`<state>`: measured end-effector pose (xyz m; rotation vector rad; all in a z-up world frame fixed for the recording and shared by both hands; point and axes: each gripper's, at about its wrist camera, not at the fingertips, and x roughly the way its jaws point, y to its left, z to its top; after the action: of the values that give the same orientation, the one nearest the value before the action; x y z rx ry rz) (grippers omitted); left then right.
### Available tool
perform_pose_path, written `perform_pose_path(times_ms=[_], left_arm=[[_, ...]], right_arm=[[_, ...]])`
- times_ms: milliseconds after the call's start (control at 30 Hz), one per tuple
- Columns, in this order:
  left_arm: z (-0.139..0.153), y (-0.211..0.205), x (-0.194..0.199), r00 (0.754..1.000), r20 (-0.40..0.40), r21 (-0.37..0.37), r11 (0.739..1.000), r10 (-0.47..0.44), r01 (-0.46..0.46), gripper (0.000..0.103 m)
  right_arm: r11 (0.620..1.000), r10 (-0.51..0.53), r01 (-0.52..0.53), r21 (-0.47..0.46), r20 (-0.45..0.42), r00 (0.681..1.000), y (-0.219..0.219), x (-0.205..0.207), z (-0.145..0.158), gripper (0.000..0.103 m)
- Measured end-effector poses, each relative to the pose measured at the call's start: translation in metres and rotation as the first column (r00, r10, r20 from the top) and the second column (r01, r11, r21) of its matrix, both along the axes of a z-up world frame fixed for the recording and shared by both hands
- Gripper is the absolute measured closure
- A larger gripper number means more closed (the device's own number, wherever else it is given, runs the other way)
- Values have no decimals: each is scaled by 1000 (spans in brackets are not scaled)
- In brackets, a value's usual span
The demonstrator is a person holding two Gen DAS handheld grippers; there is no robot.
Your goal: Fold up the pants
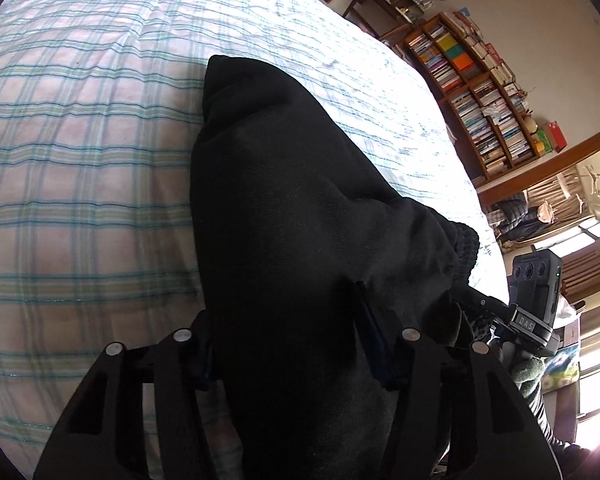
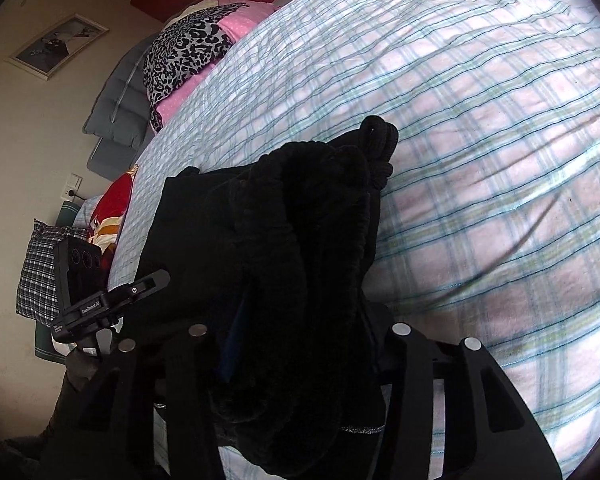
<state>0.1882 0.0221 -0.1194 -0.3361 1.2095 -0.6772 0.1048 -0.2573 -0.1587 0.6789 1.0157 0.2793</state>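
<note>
Black pants (image 1: 300, 208) lie bunched on a plaid bedsheet (image 1: 80, 160). In the left wrist view my left gripper (image 1: 296, 344) is shut on a thick fold of the pants, fabric draped over and between the fingers. In the right wrist view my right gripper (image 2: 300, 320) is shut on the waistband end of the pants (image 2: 300, 220), whose knotted drawstring (image 2: 380, 140) sticks up. The other gripper's body shows in each view, at the right (image 1: 532, 300) and at the left (image 2: 84, 288). The fingertips are hidden by fabric.
A bookshelf (image 1: 480, 92) and a doorway (image 1: 560, 208) stand past the bed's far side. Folded bedding with a leopard print (image 2: 188, 52), a grey quilt (image 2: 120, 108) and a checked pillow (image 2: 40, 272) lie at the bed's head end.
</note>
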Motion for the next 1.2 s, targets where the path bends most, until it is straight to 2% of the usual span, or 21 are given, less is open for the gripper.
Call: perform_pose_path(times_ms=[67, 267, 500, 833, 1033, 1200], left_arm=[[4, 2, -2, 1000, 15, -7, 1000, 5, -5, 65], [24, -4, -7, 997, 76, 16, 1000, -10, 9, 75], [49, -30, -3, 989, 141, 18, 999, -36, 34, 77], [75, -124, 36, 964, 224, 50, 989, -146, 139, 77], [79, -185, 70, 948, 258, 49, 983, -183, 177, 77], [67, -232, 100, 944, 254, 56, 978, -211, 203, 77]], right_arm=[[1000, -3, 3, 9, 20, 1000, 0, -2, 5, 65], [1000, -1, 1, -8, 83, 997, 1, -5, 29, 68], [999, -20, 26, -37, 169, 985, -15, -8, 61, 69], [986, -132, 153, -66, 247, 960, -91, 8, 90, 69], [969, -213, 238, -63, 277, 937, -148, 31, 96, 69], [952, -274, 300, -60, 270, 923, -188, 58, 85, 69]])
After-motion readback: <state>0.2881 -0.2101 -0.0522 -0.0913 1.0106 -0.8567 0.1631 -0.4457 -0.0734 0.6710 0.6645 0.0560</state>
